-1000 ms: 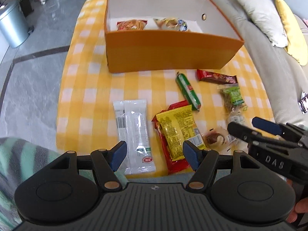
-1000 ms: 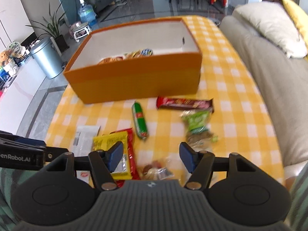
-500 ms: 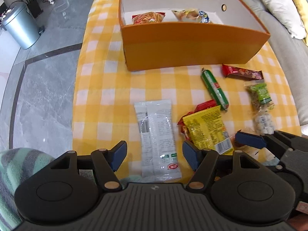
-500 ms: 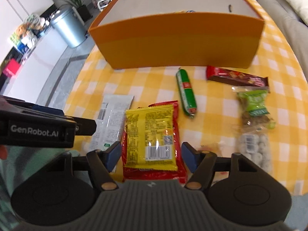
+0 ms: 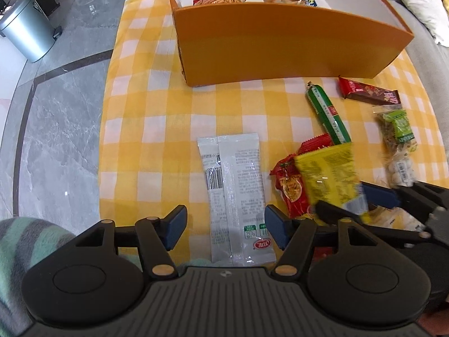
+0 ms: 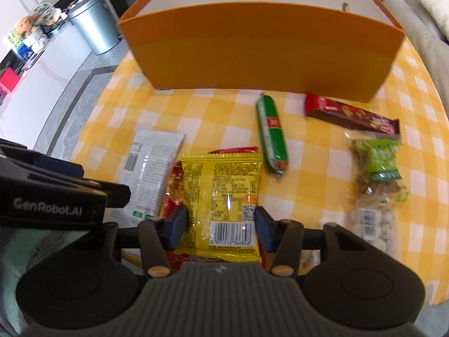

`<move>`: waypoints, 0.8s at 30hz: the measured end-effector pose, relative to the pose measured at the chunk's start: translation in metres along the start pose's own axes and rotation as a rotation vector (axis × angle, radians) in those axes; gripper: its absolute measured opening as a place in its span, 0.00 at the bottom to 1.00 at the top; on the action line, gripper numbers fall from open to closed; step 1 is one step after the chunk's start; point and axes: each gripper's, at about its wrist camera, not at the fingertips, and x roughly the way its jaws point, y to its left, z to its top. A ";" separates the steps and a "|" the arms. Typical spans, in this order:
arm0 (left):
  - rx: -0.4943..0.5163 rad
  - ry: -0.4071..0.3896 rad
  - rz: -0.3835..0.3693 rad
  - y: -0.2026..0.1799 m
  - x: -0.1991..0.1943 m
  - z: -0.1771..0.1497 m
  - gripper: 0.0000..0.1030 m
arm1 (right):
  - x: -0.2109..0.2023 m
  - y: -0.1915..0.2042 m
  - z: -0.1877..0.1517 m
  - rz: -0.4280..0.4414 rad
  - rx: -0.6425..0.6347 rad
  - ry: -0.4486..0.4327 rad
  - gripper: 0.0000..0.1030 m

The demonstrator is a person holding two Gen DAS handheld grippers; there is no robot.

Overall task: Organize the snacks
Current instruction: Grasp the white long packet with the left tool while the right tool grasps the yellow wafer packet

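A yellow snack packet (image 6: 224, 193) lies on a red packet (image 5: 291, 191) near the table's front edge. My right gripper (image 6: 220, 229) has its fingers on either side of the yellow packet's near end, close to its edges; the yellow packet (image 5: 331, 179) looks blurred in the left wrist view. My left gripper (image 5: 226, 229) is open and straddles the near end of a white packet (image 5: 238, 193), which also shows in the right wrist view (image 6: 151, 168). The orange box (image 5: 280, 45) stands behind with a few snacks inside.
A green sausage stick (image 6: 270, 134), a brown-red chocolate bar (image 6: 350, 118), a green nut bag (image 6: 378, 165) and a bag of white balls (image 6: 373, 224) lie on the yellow checked cloth (image 5: 157, 129). A sofa (image 5: 429, 42) is at right, a metal bin (image 5: 26, 33) at left.
Both grippers moved forward and lower towards the packets. The right gripper's fingers narrowed around the yellow packet. The left gripper stayed open over the white packet.
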 end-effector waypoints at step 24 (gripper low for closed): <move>-0.065 0.096 0.025 -0.018 0.052 0.014 0.69 | -0.002 -0.028 0.000 0.012 0.119 0.011 0.49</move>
